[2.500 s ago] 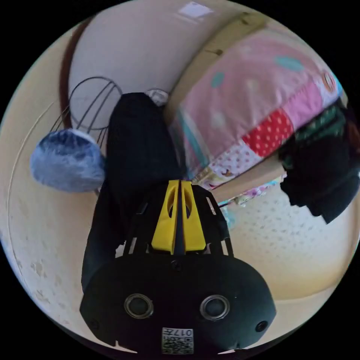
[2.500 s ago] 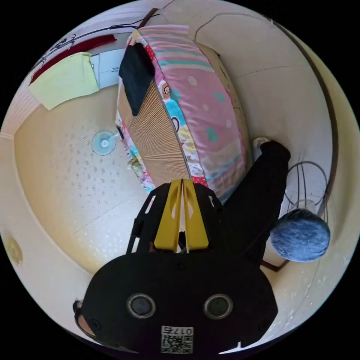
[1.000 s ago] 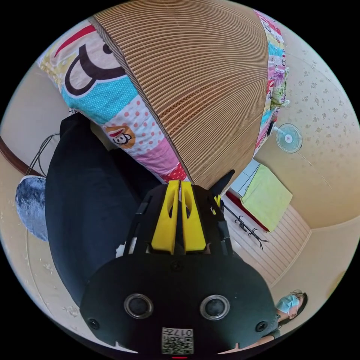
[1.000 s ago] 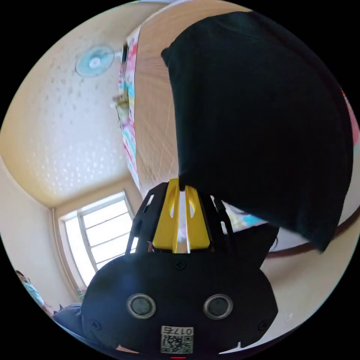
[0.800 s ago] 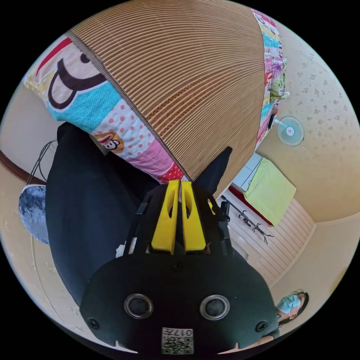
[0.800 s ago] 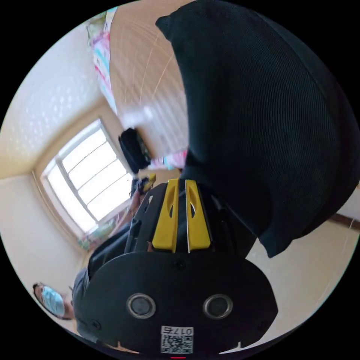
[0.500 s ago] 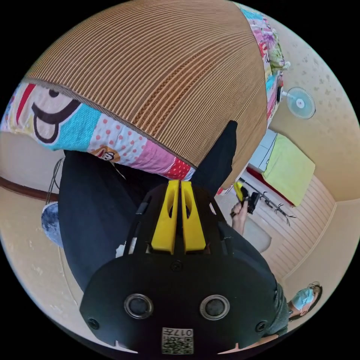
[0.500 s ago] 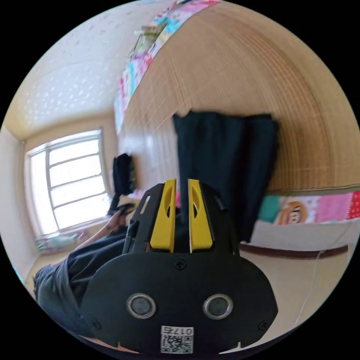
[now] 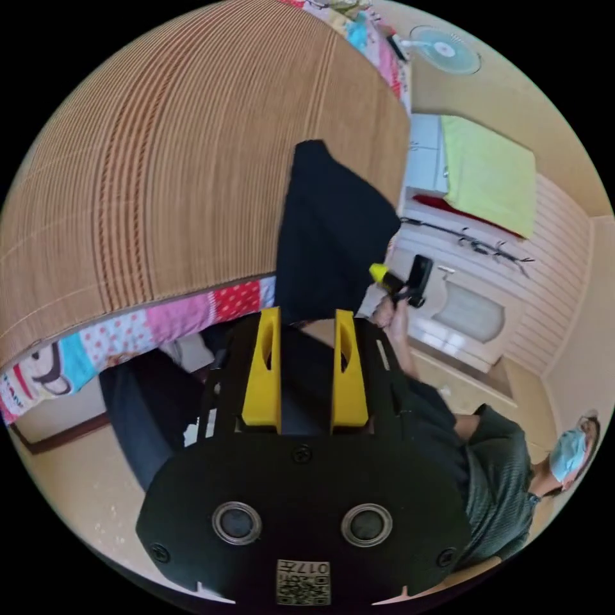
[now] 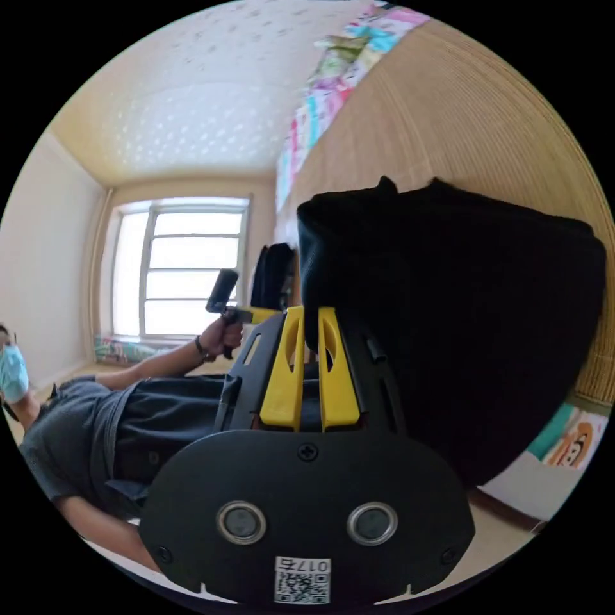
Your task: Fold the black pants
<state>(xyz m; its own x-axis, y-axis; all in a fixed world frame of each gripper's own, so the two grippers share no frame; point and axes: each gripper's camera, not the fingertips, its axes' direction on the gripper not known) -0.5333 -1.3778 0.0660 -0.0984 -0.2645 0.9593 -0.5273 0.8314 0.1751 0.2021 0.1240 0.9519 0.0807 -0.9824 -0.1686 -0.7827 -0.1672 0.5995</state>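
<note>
Left gripper (image 9: 306, 327): jaws spread, nothing between them, dark cloth just beyond the tips. Right gripper (image 10: 310, 320): jaws nearly together with a thin gap; the black pants (image 10: 448, 307) edge sits right at the tips, but can't tell whether it's actually pinched. Pants are draped over the near edge of the woven mat (image 9: 160, 160) on the bed, part on the mat, part hanging down past the patchwork quilt (image 9: 192, 314) toward the floor. My read: lay-out step, garment just put down, no fold made yet. Next: pull the hanging part up onto the mat, spread flat, legs aligned. Behind: window (image 10: 186, 269), fan (image 9: 442, 48).
</note>
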